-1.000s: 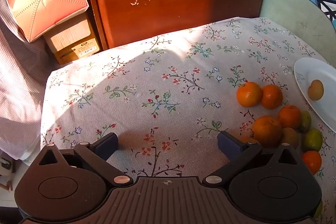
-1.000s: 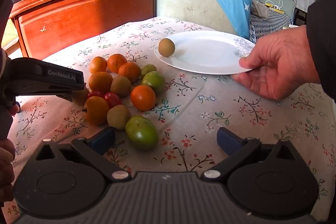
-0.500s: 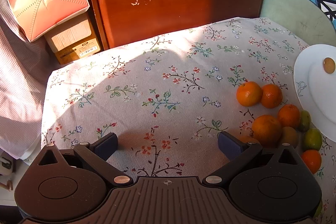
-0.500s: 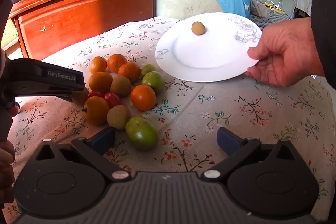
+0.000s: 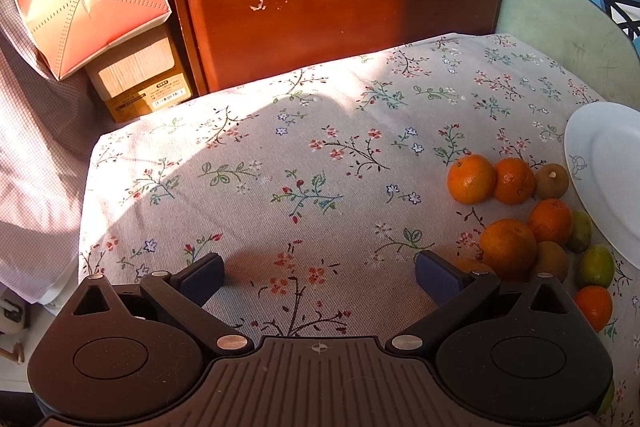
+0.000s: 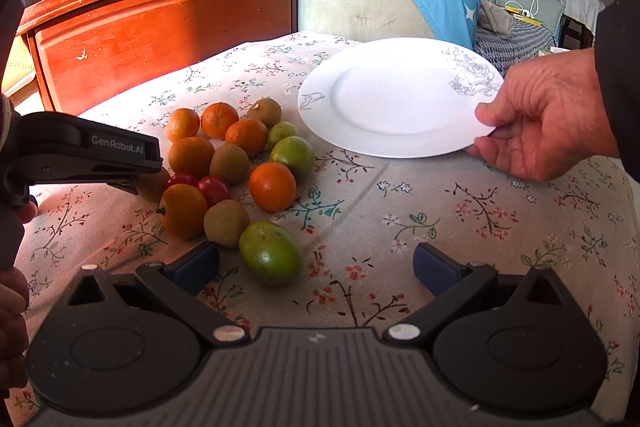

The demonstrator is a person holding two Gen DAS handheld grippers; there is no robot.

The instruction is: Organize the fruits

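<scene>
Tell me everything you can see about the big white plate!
The white plate is round, smooth and glossy, like china, with a wide rim and a shallow middle. Grey line drawings of flowers decorate the rim in two spots. Nothing lies on it. A bare hand grips its right edge, thumb on top, tipping the far side up, while the near edge sits low over the flowered tablecloth. It is just right of the fruit pile; neither hand-held gripper touches it.

Floral tablecloth (image 6: 460,211) covers table, carrying a fruit cluster (image 6: 236,163); white plate (image 6: 396,99) beside it, hand-held.
</scene>
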